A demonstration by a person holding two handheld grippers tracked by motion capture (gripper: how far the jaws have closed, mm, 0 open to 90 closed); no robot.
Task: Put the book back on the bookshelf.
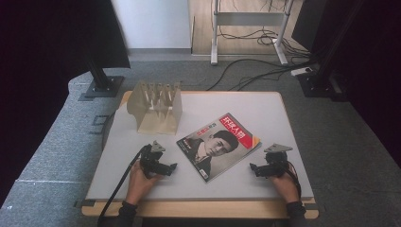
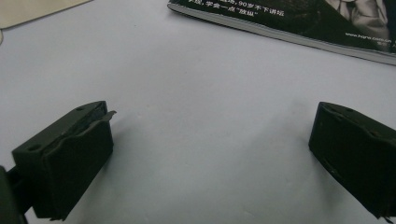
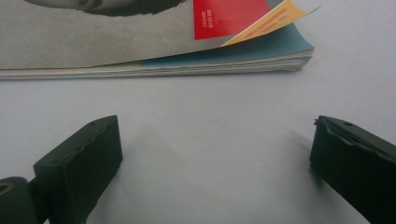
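A magazine (image 1: 219,145) with a portrait cover and a red title block lies flat in the middle of the grey table top (image 1: 246,106), turned at an angle. My left gripper (image 1: 173,166) rests low on the table just left of it, jaws wide open and empty; in the left gripper view (image 2: 210,140) the magazine's edge (image 2: 289,32) runs across the top. My right gripper (image 1: 252,167) rests right of the magazine, also open and empty; in the right gripper view (image 3: 215,149) the page edges (image 3: 187,67) and a lifted cover corner lie just ahead.
A beige slotted file rack (image 1: 156,106) stands at the table's back left. Black stands and loose cables sit on the floor beyond the table. The wooden front edge (image 1: 198,209) runs near the person's forearms.
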